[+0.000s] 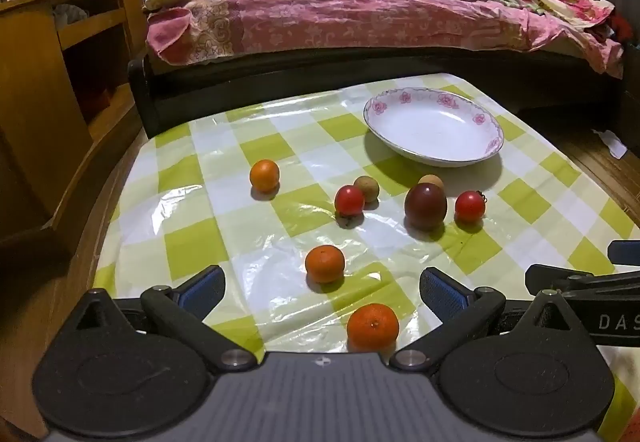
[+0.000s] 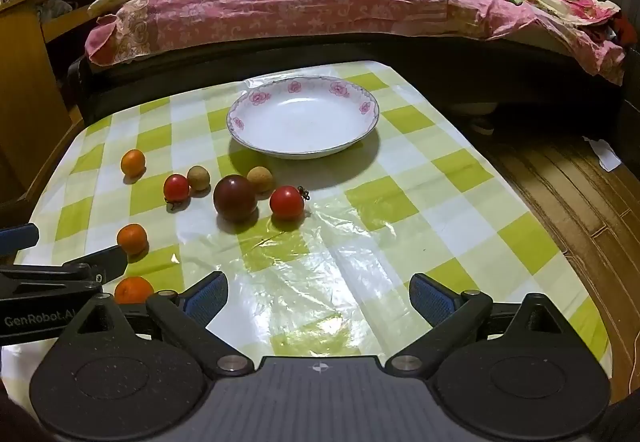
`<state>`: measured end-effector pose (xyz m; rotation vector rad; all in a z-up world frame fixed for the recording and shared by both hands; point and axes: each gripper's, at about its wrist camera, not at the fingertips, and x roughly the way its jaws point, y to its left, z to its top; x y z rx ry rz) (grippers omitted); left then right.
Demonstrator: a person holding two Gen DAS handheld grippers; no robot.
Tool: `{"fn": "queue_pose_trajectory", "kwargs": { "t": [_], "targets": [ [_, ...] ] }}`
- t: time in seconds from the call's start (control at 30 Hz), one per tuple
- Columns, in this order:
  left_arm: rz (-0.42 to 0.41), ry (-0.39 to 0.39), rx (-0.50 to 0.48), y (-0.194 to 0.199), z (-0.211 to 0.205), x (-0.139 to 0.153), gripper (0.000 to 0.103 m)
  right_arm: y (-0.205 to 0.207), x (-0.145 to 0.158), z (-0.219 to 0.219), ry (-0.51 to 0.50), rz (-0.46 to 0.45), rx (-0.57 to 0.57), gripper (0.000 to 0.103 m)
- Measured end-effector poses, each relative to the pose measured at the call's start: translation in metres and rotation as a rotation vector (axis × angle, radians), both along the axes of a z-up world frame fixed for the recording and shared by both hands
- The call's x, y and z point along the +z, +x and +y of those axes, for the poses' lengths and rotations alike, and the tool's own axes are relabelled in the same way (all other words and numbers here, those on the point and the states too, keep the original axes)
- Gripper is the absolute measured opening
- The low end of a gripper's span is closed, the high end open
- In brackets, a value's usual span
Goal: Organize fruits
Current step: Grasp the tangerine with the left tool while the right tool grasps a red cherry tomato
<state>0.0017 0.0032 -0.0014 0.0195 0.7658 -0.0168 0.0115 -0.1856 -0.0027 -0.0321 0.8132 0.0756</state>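
Left wrist view: left gripper (image 1: 322,292) and right gripper (image 2: 318,296) both gape empty; scattered fruit awaits the white floral-rimmed ceramic dish (image 1: 434,155), presumably the collecting point.

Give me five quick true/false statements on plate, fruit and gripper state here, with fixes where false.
1. The plate holds no fruit. True.
2. Three oranges lie on the tablecloth. True: far orange, middle orange, near orange.
3. The left gripper is shut on an orange. False: its jaws stand wide open; the near orange lies on the cloth between them, ungripped.
4. The dark plum sits inside the plate. False: it stands on the cloth in front of the plate, between two red tomatoes.
5. The right gripper is open and holds nothing. True.
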Motion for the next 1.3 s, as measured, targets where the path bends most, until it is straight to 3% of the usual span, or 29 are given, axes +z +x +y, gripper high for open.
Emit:
{"fn": "queue_pose_trajectory", "kwargs": {
  "t": [0.57, 1.07, 1.23, 1.3],
  "targets": [
    [-0.007, 0.011, -0.01, -0.011, 0.006, -0.008, 0.103, 0.005, -0.007, 0.009, 0.012, 0.032, 0.031, 0.083],
    [0.044, 0.018, -0.084, -0.005, -0.004, -0.022, 0.103, 0.011, -0.014, 0.007, 0.004, 0.054, 0.025, 0.082],
    [0.055, 0.032, -0.104, -0.004, -0.01, -0.026, 0.089, 0.013, -0.014, 0.004, 0.017, 0.057, 0.021, 0.082],
    [0.062, 0.02, -0.113, -0.003, -0.01, -0.027, 0.078, 0.014, -0.014, 0.002, 0.018, 0.06, 0.02, 0.082]
  ]
}}
